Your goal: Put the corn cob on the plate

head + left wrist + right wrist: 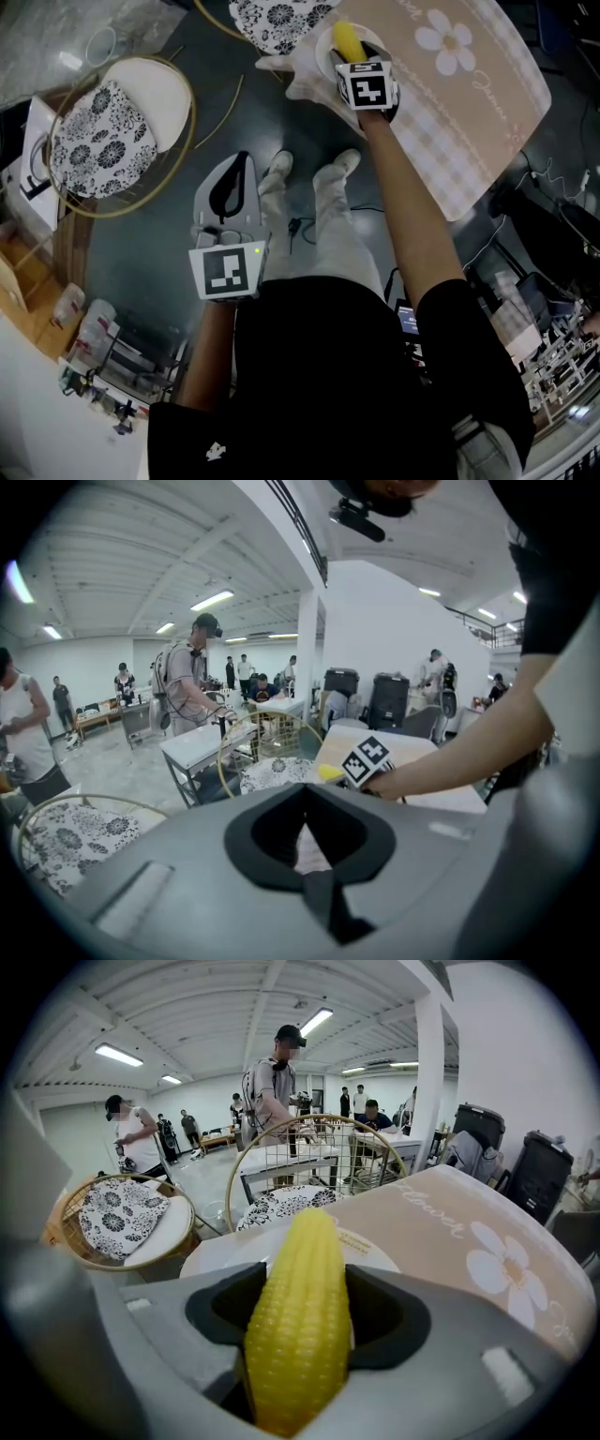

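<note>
One corn cob [347, 39], clamped in the jaws of the right gripper [305, 1309], hangs over a white plate [211, 1258] at the corner of the desk [469, 112].
Its long axis runs along the jaws, tip pointing away from the gripper and slanting down toward the plate; contact cannot be made out. The left gripper [236, 169], jaws together and empty, hangs low above the floor.
</note>
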Tool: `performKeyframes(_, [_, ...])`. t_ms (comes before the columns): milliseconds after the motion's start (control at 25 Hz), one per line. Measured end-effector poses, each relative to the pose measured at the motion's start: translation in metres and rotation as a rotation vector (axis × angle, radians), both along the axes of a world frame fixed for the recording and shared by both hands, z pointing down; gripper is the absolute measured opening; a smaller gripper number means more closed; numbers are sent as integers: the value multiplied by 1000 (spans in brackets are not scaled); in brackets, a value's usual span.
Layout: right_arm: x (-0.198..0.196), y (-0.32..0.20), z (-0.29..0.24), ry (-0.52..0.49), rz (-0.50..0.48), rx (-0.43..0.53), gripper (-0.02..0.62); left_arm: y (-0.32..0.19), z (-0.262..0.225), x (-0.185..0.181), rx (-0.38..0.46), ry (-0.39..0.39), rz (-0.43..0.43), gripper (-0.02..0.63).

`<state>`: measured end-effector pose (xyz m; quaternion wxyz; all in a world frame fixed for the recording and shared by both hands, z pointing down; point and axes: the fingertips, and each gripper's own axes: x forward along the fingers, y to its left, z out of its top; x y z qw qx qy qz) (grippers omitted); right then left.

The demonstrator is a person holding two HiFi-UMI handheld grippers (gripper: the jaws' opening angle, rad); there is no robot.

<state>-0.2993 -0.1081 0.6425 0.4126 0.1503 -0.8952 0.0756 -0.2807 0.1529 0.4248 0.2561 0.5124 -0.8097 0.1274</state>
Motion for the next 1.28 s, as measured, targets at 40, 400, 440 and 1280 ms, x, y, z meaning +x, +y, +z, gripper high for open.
performKeyframes(40, [-1,2,0,8,-6,-1,262,0,0,1,0,1,2,9])
performKeyframes(400, [-2,-4,-31,-44,22,52,253,1,-9,-2,15,-5,18,9])
performKeyframes(440, [-1,-6,-37,-53,28,53,241,0,-11,-3,22,-9,21,9])
performKeyframes(1280, [58,21,-239,-413,115,193,49,-54,-89,-4,227,-100,214,9])
